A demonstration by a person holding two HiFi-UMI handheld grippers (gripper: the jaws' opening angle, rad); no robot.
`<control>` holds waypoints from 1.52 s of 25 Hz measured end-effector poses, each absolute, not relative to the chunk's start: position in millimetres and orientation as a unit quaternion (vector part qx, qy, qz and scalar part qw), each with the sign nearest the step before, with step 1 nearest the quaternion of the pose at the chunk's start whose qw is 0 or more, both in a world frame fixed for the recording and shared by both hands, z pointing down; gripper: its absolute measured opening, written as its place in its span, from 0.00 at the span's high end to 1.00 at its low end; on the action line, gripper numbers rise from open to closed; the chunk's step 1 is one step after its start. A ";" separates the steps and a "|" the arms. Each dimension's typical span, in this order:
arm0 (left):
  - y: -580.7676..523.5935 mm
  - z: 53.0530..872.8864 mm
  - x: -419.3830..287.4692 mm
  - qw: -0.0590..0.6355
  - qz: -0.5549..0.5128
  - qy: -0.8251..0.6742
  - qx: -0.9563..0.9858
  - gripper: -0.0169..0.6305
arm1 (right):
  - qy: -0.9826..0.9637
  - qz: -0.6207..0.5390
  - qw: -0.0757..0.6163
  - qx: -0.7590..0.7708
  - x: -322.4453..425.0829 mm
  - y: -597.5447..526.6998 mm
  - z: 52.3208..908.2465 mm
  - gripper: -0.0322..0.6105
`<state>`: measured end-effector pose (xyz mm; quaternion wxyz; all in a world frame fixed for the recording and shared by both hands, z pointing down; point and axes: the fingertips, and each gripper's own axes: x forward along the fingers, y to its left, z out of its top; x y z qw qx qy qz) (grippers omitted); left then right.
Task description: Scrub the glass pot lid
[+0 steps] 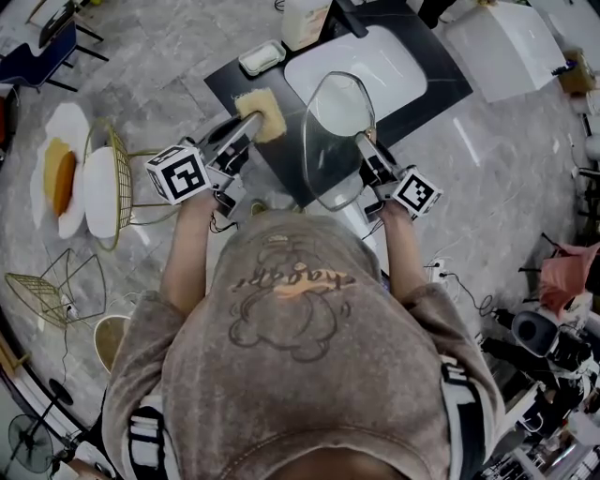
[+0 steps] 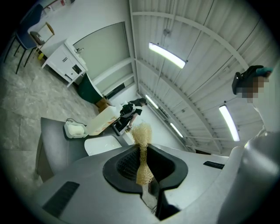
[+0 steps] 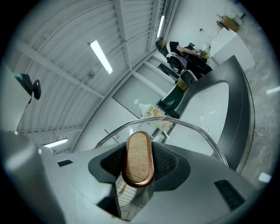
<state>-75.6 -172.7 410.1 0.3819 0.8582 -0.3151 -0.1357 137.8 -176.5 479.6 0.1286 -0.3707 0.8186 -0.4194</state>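
Observation:
In the head view the clear glass pot lid [image 1: 336, 127] stands on edge above the near rim of the white sink [image 1: 375, 61]. My right gripper [image 1: 366, 155] is shut on the lid's knob. The right gripper view shows that oval wooden knob [image 3: 139, 158] clamped between the jaws of my right gripper [image 3: 138, 173], with the metal lid rim [image 3: 199, 130] arching behind it. My left gripper [image 1: 246, 129] is shut on a yellow sponge [image 1: 263, 114], held just left of the lid with a narrow gap between them. In the left gripper view the sponge [image 2: 142, 136] is pinched flat.
A black counter [image 1: 441, 89] surrounds the sink. On it stand a soap dish [image 1: 262, 58] and a white bottle [image 1: 305, 21]. White plates [image 1: 64, 169] and gold wire racks [image 1: 114, 183] lie on the floor at left. A white cabinet [image 1: 511, 42] stands at the far right.

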 end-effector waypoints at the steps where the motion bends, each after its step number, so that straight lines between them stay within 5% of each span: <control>1: -173.3 407.8 -77.9 0.382 -0.142 -0.317 0.856 0.90 | 0.822 -0.413 0.106 -0.378 134.6 -177.2 483.3 0.67; 22: -162.5 409.9 -112.6 0.375 -0.163 -0.372 0.833 0.90 | 0.861 -0.262 -0.261 -0.350 43.3 -188.5 579.5 0.68; 38: -153.6 415.1 -134.9 0.372 -0.164 -0.405 0.819 0.90 | 0.848 -0.219 -0.350 -0.333 20.2 -196.8 616.7 0.68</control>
